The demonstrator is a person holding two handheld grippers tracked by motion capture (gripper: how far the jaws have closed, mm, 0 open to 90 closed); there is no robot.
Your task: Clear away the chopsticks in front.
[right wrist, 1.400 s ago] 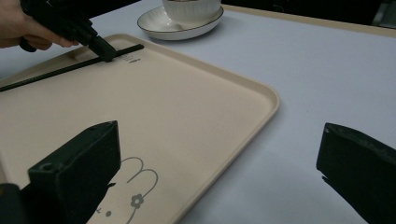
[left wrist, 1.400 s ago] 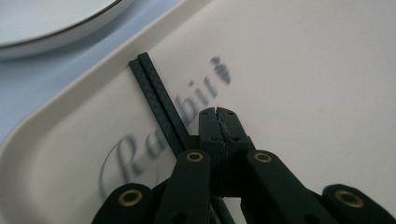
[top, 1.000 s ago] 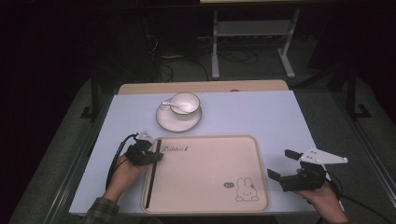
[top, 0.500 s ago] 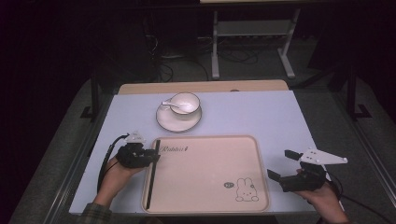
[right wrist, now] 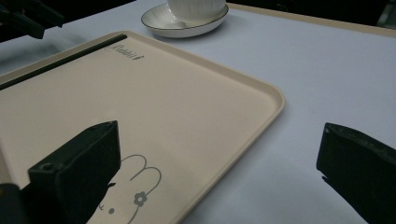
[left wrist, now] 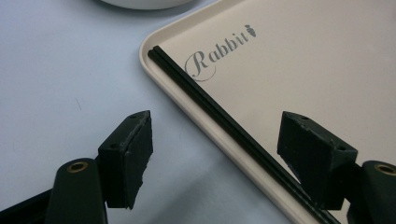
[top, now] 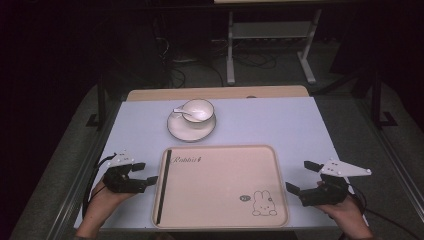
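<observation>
A beige tray [top: 220, 185] printed with "Rabbit" and a bunny lies at the table's near middle. A pair of black chopsticks [top: 164, 185] rests inside it along its left rim. My left gripper [top: 145, 172] is open just left of the tray. In the left gripper view its jaws [left wrist: 217, 123] stand either side of the tray rim [left wrist: 187, 100] and the chopsticks [left wrist: 210, 100], holding nothing. My right gripper [top: 299, 176] is open at the tray's right edge. Its jaws [right wrist: 219, 135] straddle that rim [right wrist: 261, 116], empty.
A white cup [top: 196, 111] stands on a white saucer [top: 192, 131] behind the tray, with a spoon [top: 181, 112] in it. The pale table top [top: 280, 125] lies bare to the right. Beyond the table is dark floor with cables and a metal stand [top: 270, 35].
My left gripper has drawn back toward the person and to the left, away from the tray's upper left corner. The right gripper has hardly moved.
</observation>
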